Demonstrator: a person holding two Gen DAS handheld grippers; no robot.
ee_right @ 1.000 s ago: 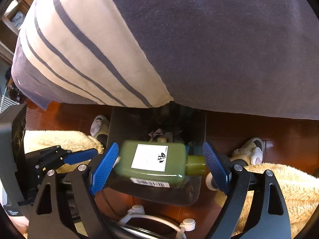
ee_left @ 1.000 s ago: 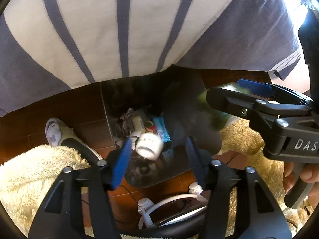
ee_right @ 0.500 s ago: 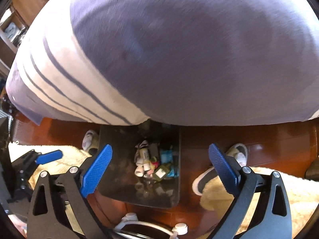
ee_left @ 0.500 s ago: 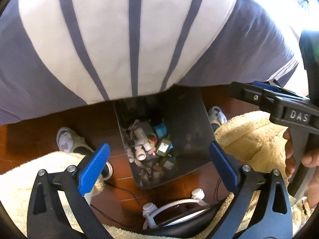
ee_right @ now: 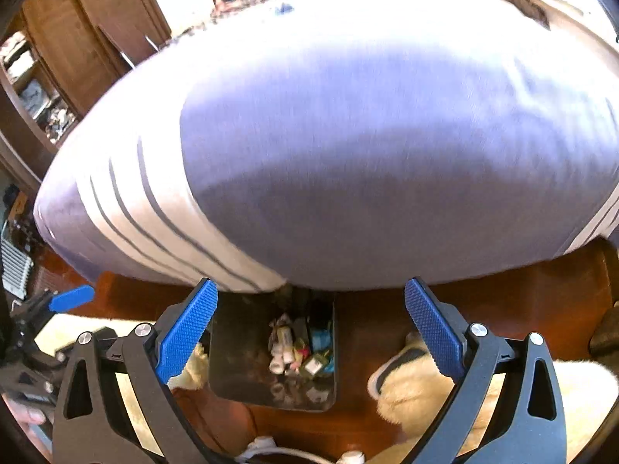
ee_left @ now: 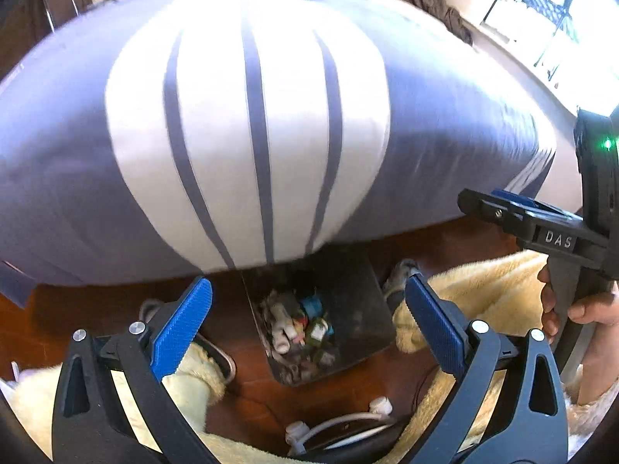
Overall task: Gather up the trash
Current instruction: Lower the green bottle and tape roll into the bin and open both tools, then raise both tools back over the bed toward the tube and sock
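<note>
A dark bin (ee_left: pixel 356 309) (ee_right: pixel 236 352) stands on the red-brown floor below both grippers, against the bed's edge. In its bottom lies mixed trash (ee_left: pixel 301 324) (ee_right: pixel 298 348): white caps, a teal piece, small bottles, a green bottle (ee_right: pixel 315 365). My left gripper (ee_left: pixel 309 324) hangs high above the bin, open, nothing between its blue pads (ee_left: pixel 182 328). My right gripper (ee_right: pixel 309 328) is open above the bin too, with nothing held; in the left wrist view it shows at the right (ee_left: pixel 537 224), a hand on its handle.
A bed with a grey and white striped cover (ee_left: pixel 251 135) (ee_right: pixel 348 135) fills the upper view. Cream fluffy rugs (ee_left: pixel 483 286) (ee_right: pixel 418 386) lie on both sides of the bin, with slippers (ee_right: pixel 390 371) and a white cable (ee_left: pixel 340 421) on the floor. Wooden cupboards (ee_right: pixel 77 38) stand far left.
The right gripper let go of the green bottle and the left let go of a white cap; both now lie in the bin. Both grippers opened wide and rose away from the bin.
</note>
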